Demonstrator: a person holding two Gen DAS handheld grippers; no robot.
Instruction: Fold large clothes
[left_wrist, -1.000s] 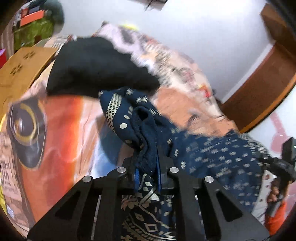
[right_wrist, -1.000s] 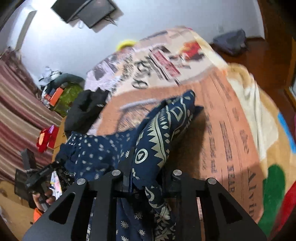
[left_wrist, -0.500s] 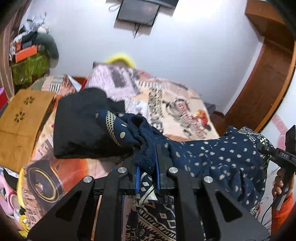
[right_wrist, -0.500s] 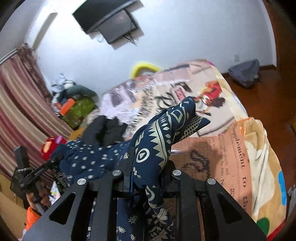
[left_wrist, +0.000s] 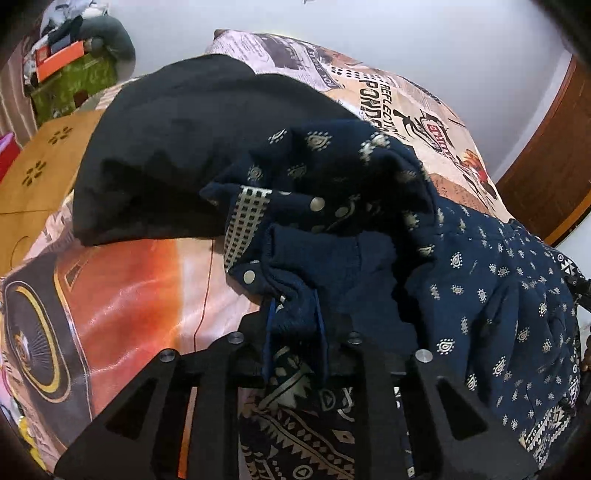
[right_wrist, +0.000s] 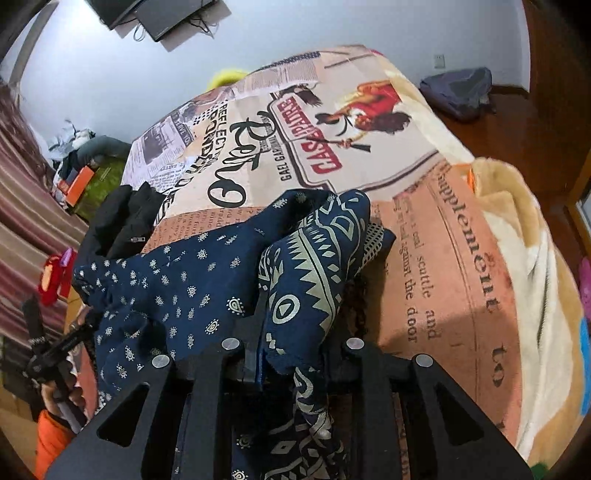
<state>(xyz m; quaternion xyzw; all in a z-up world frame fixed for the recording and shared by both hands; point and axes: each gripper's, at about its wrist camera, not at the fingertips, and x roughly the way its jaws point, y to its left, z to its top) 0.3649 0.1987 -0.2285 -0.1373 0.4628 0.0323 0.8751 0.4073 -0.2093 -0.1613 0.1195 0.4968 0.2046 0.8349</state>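
A fold of the navy patterned garment (left_wrist: 480, 295) is seen between the fingers of the left gripper (left_wrist: 293, 325), whose jaws are opening with the cloth still between them and touching the pads; a banded edge of the same garment (right_wrist: 306, 280) is pinched by the nearly closed right gripper (right_wrist: 291, 354). The garment is draped between the two grippers above the printed blanket (right_wrist: 461, 258) on the bed; beyond it, a black garment (left_wrist: 177, 147) is laid on the blanket, and a wall-mounted screen (right_wrist: 155, 14) is seen farthest off.
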